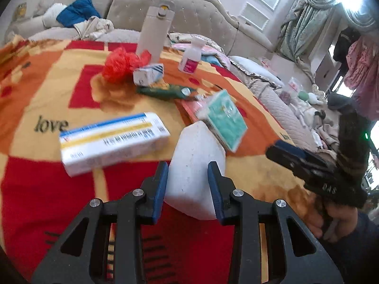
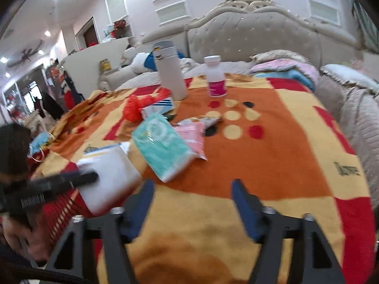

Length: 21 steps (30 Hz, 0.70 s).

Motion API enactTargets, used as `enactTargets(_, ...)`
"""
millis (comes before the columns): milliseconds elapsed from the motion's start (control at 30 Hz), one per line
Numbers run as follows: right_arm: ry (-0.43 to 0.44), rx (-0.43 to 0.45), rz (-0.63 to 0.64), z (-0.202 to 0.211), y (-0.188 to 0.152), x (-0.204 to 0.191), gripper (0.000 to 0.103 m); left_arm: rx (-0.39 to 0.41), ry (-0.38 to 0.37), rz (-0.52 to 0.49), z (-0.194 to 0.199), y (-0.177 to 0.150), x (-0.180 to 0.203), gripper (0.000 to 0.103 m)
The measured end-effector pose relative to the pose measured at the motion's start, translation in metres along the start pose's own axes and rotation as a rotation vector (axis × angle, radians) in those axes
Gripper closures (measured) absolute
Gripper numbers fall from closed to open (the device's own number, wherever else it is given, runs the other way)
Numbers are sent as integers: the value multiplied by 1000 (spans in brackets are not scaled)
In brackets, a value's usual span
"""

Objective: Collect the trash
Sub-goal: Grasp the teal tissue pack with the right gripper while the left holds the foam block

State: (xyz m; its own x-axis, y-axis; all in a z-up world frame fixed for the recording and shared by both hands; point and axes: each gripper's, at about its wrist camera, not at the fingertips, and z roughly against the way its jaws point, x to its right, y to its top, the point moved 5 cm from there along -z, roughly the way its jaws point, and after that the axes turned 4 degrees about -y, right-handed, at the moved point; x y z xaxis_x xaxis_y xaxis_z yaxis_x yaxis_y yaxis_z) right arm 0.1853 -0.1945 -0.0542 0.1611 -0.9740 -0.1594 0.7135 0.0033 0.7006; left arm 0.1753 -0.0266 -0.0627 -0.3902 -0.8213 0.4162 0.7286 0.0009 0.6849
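Observation:
My left gripper (image 1: 188, 168) is shut on a white foam block (image 1: 196, 165), held just above the red and orange blanket (image 1: 47, 90); the block also shows in the right wrist view (image 2: 111, 177). My right gripper (image 2: 193, 189) is open and empty over the blanket; it also shows at the right of the left wrist view (image 1: 281, 149). Trash lies ahead: a long white box with blue and yellow stripes (image 1: 113, 142), a teal tissue pack (image 1: 225, 120) (image 2: 163, 146), a pink packet (image 2: 194, 135), a red plastic bag (image 1: 120, 62) (image 2: 139, 106), a small striped box (image 1: 148, 74) and a green wrapper (image 1: 163, 91).
A tall white flask (image 1: 155, 33) (image 2: 169, 71) and a small white bottle with a pink label (image 1: 190, 58) (image 2: 215, 78) stand at the blanket's far side. A padded headboard (image 2: 260, 37) and bedding lie behind. Quilts and clutter lie to the right (image 1: 296, 104).

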Motion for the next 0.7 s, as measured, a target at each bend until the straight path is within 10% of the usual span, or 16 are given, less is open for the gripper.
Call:
enactTargets(500, 43, -105, -19, -69, 37, -31, 31, 9, 17, -24, -6, -7, 4, 65)
enactTargets(633, 33, -109, -20, -61, 36, -24, 91, 32, 32, -45, -3, -7, 6, 68)
enactTargets(700, 60, -110, 8, -52, 34, -25, 95, 35, 33, -44, -2, -7, 7, 69)
